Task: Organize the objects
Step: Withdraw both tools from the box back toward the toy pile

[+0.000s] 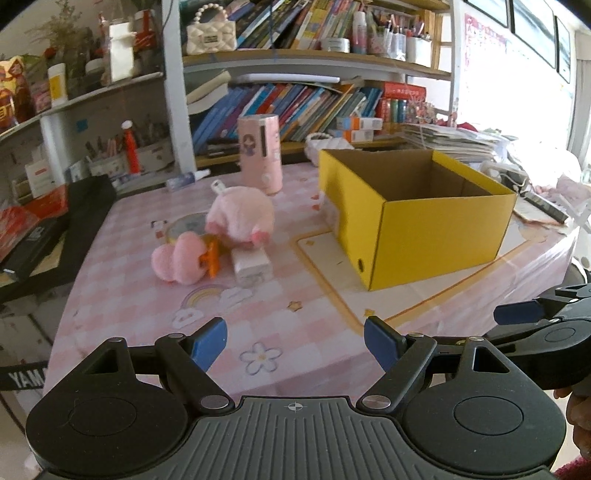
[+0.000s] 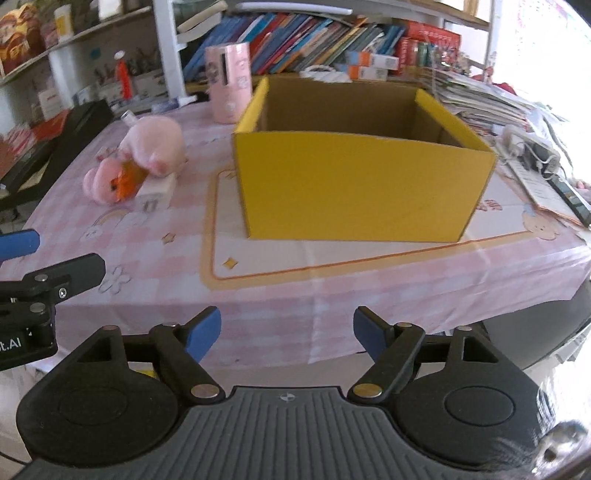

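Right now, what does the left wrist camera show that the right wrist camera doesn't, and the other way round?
Only the left wrist view shows the quilted white handbag on the upper shelf and a round tape roll behind the plush.

Only the right wrist view shows the full near wall of the yellow box head-on and the black remote at the table's right edge.

Both show the pink plush toy, the white adapter, the pink cylinder, and both the left gripper and the right gripper open and empty.

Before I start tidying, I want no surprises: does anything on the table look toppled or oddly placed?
Yes. The pink plush toy lies tipped over, heaped against a small white box, left of the upright yellow box. Nothing looks spilled or broken.
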Demonstrator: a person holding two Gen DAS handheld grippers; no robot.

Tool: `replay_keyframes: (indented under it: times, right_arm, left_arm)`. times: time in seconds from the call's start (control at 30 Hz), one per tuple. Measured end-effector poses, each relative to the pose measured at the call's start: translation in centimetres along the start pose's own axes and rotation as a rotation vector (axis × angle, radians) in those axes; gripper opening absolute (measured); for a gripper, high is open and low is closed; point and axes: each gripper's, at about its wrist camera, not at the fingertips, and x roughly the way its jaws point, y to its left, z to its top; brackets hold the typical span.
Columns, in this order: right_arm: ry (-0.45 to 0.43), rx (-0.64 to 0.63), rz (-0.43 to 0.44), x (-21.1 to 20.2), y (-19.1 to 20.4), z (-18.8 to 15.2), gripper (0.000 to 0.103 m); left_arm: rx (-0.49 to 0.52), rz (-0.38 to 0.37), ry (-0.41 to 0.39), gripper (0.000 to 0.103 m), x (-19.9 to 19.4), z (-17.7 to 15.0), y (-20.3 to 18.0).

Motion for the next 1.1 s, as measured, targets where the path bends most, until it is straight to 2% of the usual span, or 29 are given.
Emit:
replay_keyframes:
  times: [0.23,0.37,0.57,1.1]
  right_arm:
    - [0.017,-0.063,0.036,0.3,2.9,-0.4,0.079]
    - [0.015,-0.093,0.056,0.3,4.5,-0.3,0.079]
    - [0.007,-0.119,0.077,0.4,6.4,0.0,0.080]
    - [0.005,-0.183,0.109,1.2,9.1,1.1,0.080]
  left_arm:
    - [-0.014,0.031,0.017,0.084,-0.7,-0.9,1.8]
    - [-0.027,0.057,0.025,0.091,-1.1,-1.3,2.9]
    - [-0.054,0.090,0.024,0.092,-1.7,-1.8,4.7]
    - [-0.121,0.139,0.053,0.093,-1.3,-2.1,7.1]
